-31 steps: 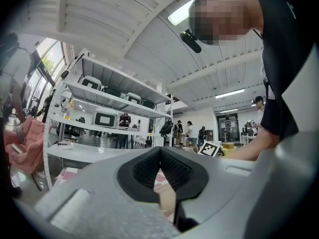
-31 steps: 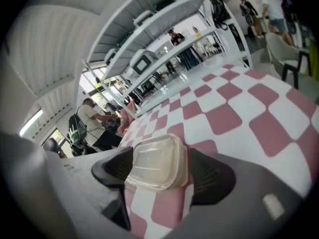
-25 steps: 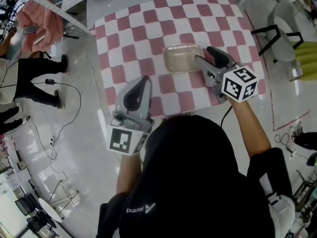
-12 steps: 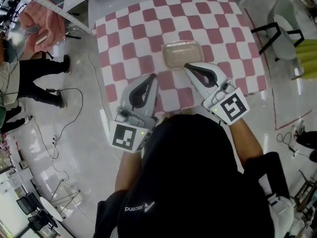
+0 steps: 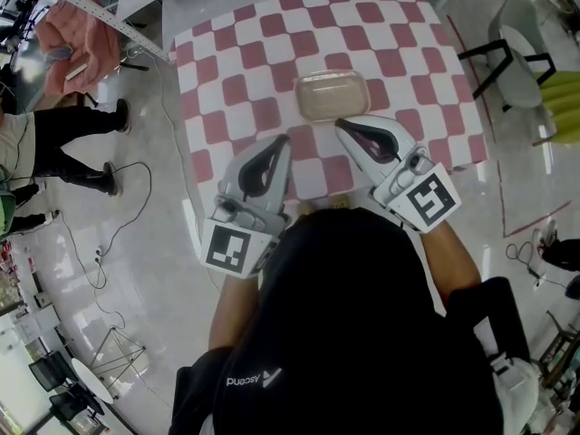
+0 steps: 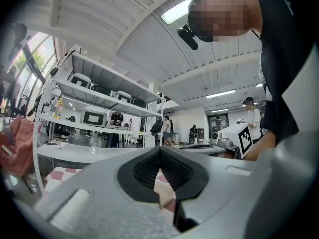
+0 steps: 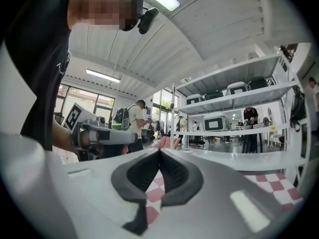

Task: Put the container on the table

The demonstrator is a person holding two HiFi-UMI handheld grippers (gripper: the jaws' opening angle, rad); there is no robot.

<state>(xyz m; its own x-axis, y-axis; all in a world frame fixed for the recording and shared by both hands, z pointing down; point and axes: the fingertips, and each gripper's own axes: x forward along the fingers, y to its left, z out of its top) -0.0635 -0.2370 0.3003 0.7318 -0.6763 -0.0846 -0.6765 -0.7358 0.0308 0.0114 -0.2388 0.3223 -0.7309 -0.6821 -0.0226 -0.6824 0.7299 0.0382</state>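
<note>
The clear lidded container rests on the pink-and-white checked table, out past both grippers, and nothing touches it. My right gripper is held level just short of the container's near edge, its jaws shut and empty. My left gripper hangs over the table's near part, left of the container, also shut on nothing. Each gripper view shows the other gripper: the right gripper's marker cube and the left gripper's body.
A chair stands right of the table. A person stands on the floor at the left, near a pink cloth and cables. Shelves with appliances line the room.
The right gripper has come away from the container's right side, drawn back toward me and shut. The left gripper has shifted a little to the right. The container stays on the table.
</note>
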